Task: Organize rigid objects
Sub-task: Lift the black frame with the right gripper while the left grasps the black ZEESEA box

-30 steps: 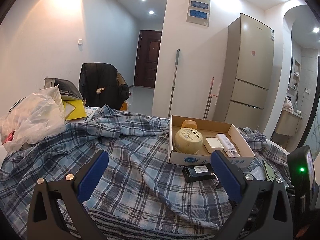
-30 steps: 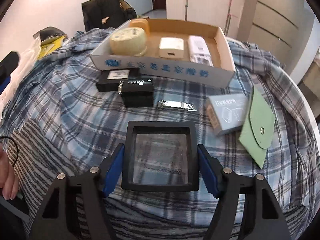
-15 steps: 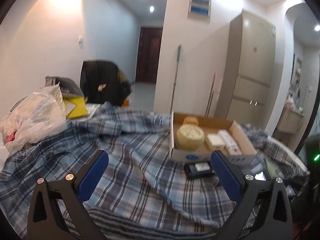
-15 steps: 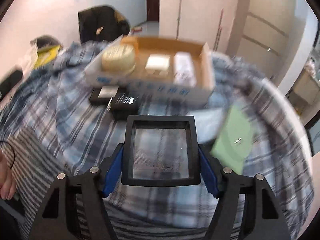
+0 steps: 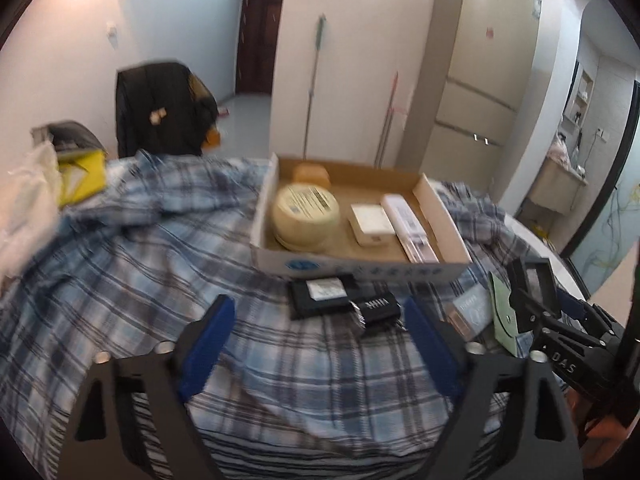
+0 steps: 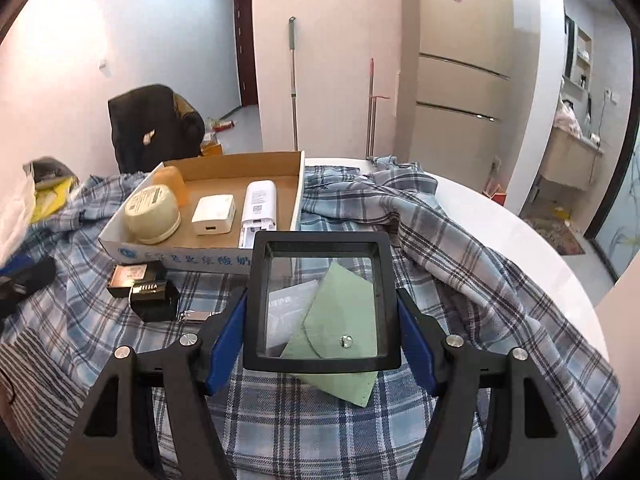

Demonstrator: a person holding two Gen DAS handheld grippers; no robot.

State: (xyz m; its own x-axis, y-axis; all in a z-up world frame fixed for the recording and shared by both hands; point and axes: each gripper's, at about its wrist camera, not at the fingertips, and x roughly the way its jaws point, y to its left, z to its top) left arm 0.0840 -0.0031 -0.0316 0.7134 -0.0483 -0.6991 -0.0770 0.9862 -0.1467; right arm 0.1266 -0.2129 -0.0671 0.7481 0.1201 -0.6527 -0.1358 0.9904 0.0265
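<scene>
We're in a lived-in flat, tall fridge [image 6: 464, 80] at the back, and in front of us a table under a rumpled blue plaid cloth [image 6: 420, 216]; on it sits the shallow cardboard tray [image 6: 298, 184], already carrying a round cream tin [image 6: 152, 214], a white adapter [image 6: 214, 214] and a white oblong device [image 6: 258, 208]; and here's the piece in play, a black-framed square lens [image 6: 322, 300], clamped by its two side edges between the blue pads of the right gripper [image 6: 322, 328], held clear of the cloth just short of the tray's near wall; through its pane we see the green pouch [image 6: 340, 320] lying below; we judge that frame light and stiff, the pane smooth and scratch-prone, so the frame edges are the right place to hold it, never the pane; the right gripper tilts down and forward, its lens face up towards the camera; over on the other side the left gripper [image 5: 316, 340] is empty, its jaws closing on nothing, angled down above the cloth just short of the flat black box [image 5: 320, 296] and the small black case [image 5: 376, 308] waiting in front of the tray; both look rigid, light and easy to pinch across their short sides.
</scene>
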